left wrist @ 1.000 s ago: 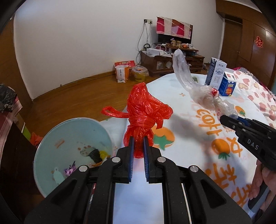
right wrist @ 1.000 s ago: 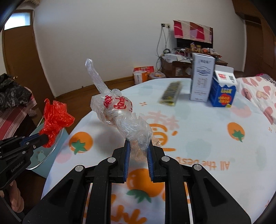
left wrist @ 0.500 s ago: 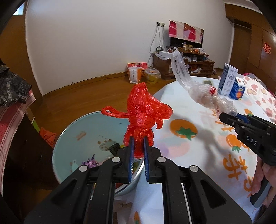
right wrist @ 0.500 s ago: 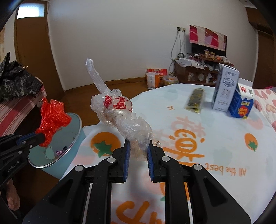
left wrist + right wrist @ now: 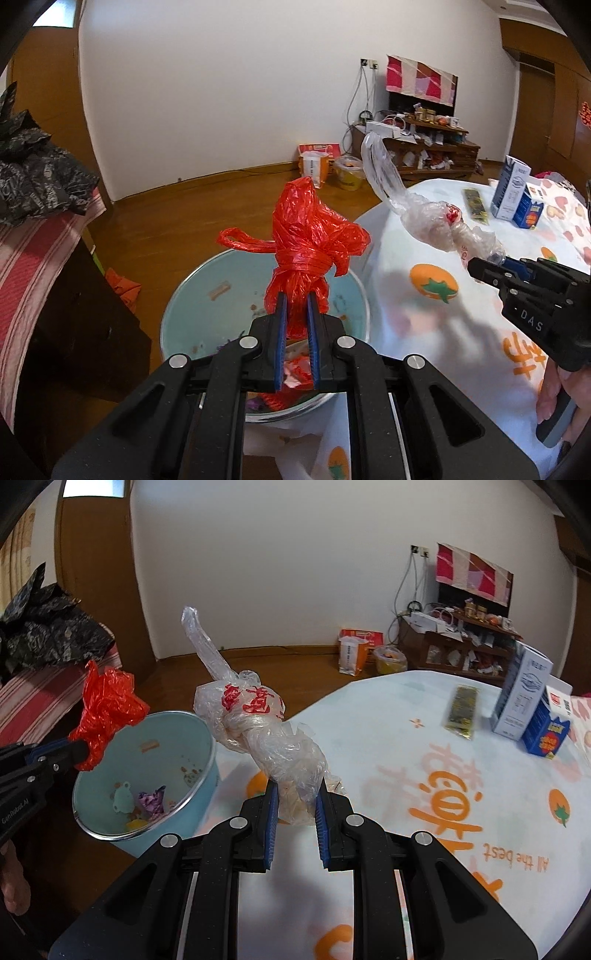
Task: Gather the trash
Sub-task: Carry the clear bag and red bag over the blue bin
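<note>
We pinch the knotted red plastic bag (image 5: 308,251) in our left tool (image 5: 294,317) directly above the pale blue trash bin (image 5: 192,291), ready to drop, while our right tool (image 5: 294,805) clamps the knotted clear bag (image 5: 266,734) just beside it over the desk (image 5: 424,760) edge.

1. Left wrist view: looks forward and down along its gripper (image 5: 295,314), close over the round light-blue plastic bin (image 5: 192,295).
2. Right wrist view: same downward tilt, close over the white orange-printed cloth-covered counter (image 5: 424,746).
3. Shared: bin (image 5: 96,812), counter edge (image 5: 406,236), white back wall (image 5: 221,92).
</note>
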